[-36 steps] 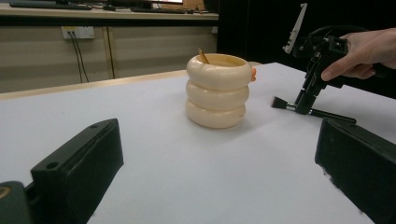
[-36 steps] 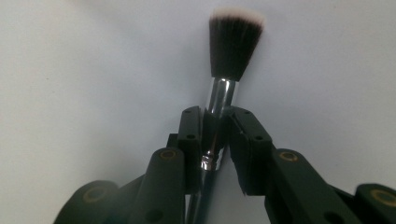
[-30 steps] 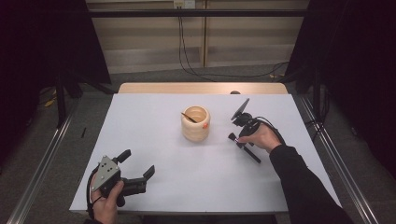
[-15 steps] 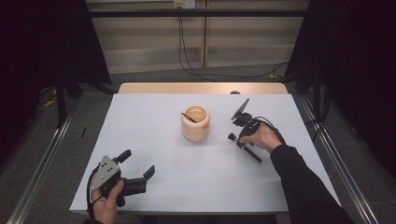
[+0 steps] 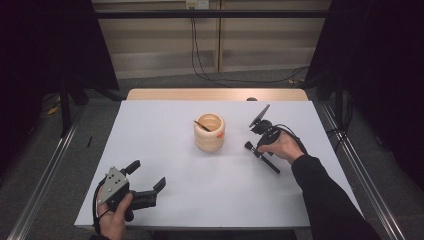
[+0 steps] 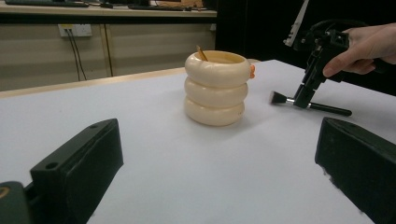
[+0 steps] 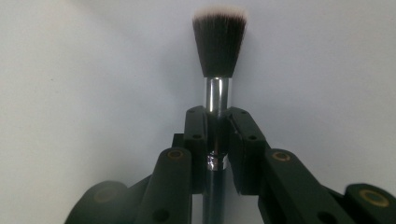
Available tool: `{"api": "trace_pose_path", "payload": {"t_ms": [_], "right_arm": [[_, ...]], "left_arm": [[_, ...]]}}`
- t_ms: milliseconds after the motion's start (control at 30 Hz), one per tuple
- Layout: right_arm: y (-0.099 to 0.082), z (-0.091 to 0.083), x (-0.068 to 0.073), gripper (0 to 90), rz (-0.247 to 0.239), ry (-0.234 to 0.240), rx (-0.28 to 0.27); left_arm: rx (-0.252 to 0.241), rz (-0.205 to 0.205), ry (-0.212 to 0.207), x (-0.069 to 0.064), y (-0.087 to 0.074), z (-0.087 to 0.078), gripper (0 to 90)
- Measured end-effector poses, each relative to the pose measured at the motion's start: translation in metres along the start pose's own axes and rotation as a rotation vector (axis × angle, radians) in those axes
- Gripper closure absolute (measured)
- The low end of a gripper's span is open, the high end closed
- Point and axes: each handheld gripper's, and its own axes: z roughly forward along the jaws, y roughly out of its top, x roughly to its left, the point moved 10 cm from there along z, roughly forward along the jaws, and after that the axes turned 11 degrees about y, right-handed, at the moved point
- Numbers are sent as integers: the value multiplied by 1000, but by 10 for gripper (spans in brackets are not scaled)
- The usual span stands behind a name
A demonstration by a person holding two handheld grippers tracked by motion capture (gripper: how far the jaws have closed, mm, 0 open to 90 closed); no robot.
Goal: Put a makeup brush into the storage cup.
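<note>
Right gripper [image 7: 217, 135] clamped on makeup brush [image 7: 218, 60]; left gripper [image 5: 145, 186] apart, idle.
Risk: narrow ferrule grip may let the brush pivot or slip near the ringed holder [image 5: 209, 132].

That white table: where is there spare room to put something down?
The table is bare left of the ringed cup, and between cup and near edge. Crowded: right of the cup, where the right hand-held gripper clamps a brush.
</note>
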Motion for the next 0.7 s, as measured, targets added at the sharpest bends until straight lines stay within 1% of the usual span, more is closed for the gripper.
{"api": "trace_pose_path", "payload": {"t_ms": [33, 67, 100, 233, 267, 300, 333, 367, 433, 467, 500, 567, 633, 667, 700], "right_arm": [[0, -2, -1, 788, 14, -7, -6], [1, -4, -1, 788, 8, -5, -18], [2, -5, 0, 788, 13, 9, -32], [1, -12, -2, 788, 21, -2, -58], [1, -14, -3, 788, 2, -7, -61], [1, -14, -1, 788, 12, 0, -70], [0, -16, 0, 788, 6, -3, -73], [0, -17, 3, 788, 10, 6, -78], [0, -19, 1, 788, -18, -5, -84], [0, -20, 2, 788, 5, 2, -94], [0, -21, -1, 788, -15, -3, -103], [0, -22, 0, 788, -9, 10, -115], [0, -25, 0, 788, -13, 12, -128], [1, -26, 1, 788, -19, 19, -138], [1, -27, 2, 788, -13, 29, -145]], "left_arm": [[-2, -3, -7, 0, 0, 0, 8], [-3, -4, -4, 0, 0, 0, 8], [-2, -6, -2, 0, 0, 0, 8], [-1, -2, -1, 1, 0, 0, 8], [-2, -5, -2, 0, 0, 0, 8], [-1, -4, -3, 0, 0, 0, 8], [-2, -5, -1, 0, 0, 0, 8], [-4, -6, -2, 0, 0, 0, 8], [-7, -2, -6, 0, 1, -1, 8], [-6, -6, -11, -1, 0, -1, 7], [-4, 0, -10, -1, 0, -1, 7], [-13, -4, -10, -2, 1, -1, 7], [-11, -6, -6, 0, 1, -1, 7], [-7, -4, -4, 0, 1, -1, 7], [-6, -4, -2, 1, 1, -1, 7]]}}
